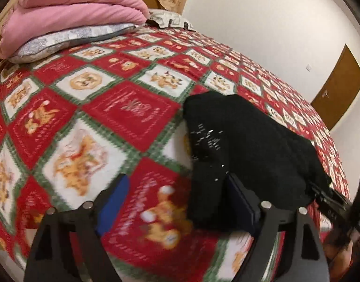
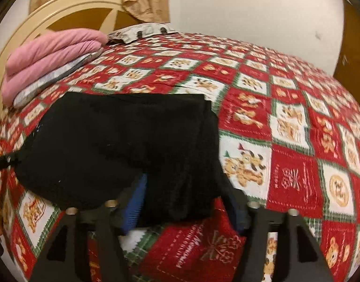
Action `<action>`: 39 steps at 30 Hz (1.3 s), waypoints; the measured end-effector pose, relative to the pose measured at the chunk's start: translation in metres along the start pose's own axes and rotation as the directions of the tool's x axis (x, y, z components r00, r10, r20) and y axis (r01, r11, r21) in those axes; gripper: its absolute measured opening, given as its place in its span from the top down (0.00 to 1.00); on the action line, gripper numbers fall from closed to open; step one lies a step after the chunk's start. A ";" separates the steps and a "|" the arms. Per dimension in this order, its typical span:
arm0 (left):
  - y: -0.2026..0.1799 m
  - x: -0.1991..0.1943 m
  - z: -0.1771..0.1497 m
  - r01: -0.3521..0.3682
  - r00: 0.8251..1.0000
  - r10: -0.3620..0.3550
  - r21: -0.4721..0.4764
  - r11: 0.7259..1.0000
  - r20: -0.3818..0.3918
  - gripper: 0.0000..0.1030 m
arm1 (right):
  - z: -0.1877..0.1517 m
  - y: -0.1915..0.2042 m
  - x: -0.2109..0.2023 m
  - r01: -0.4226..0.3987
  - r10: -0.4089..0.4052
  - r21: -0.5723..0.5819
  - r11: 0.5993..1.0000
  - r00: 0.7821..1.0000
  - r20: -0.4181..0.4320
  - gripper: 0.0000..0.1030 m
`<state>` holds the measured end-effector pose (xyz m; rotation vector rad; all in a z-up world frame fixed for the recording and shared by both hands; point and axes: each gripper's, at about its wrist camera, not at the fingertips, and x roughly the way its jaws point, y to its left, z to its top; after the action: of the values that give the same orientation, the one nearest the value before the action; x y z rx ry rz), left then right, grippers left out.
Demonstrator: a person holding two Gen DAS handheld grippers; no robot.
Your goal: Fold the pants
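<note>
Black pants point(image 1: 245, 145) lie folded into a thick bundle on the red, white and green patterned bedspread point(image 1: 90, 108). My left gripper point(image 1: 177, 202) is open; the bundle's near edge lies against its right finger and most of the gap is empty. In the right wrist view the pants point(image 2: 123, 141) fill the centre left. My right gripper point(image 2: 187, 202) is open with the bundle's near edge between its blue pads point(image 2: 135, 202). The right gripper also shows at the left wrist view's right edge point(image 1: 337, 204), touching the pants.
A folded pink blanket point(image 1: 72, 11) rests on a grey patterned pillow point(image 1: 62, 40) at the bed's head, also in the right wrist view point(image 2: 50, 56). A cream headboard point(image 2: 39, 21), white wall and brown door point(image 1: 339, 87) lie beyond. Bedspread extends right of the pants point(image 2: 297, 129).
</note>
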<state>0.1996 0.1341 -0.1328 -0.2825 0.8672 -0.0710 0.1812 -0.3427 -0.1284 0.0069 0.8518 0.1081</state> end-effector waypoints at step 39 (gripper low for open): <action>-0.047 0.031 0.072 -0.033 0.997 0.005 0.373 0.927 0.076 0.75 | 0.000 0.041 0.000 -0.062 0.064 -0.035 0.997 0.996 0.058 0.53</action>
<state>0.2764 0.0992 -0.0991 0.0815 0.7645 -0.2048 0.1773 -0.3020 -0.1267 0.0055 0.7910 0.1806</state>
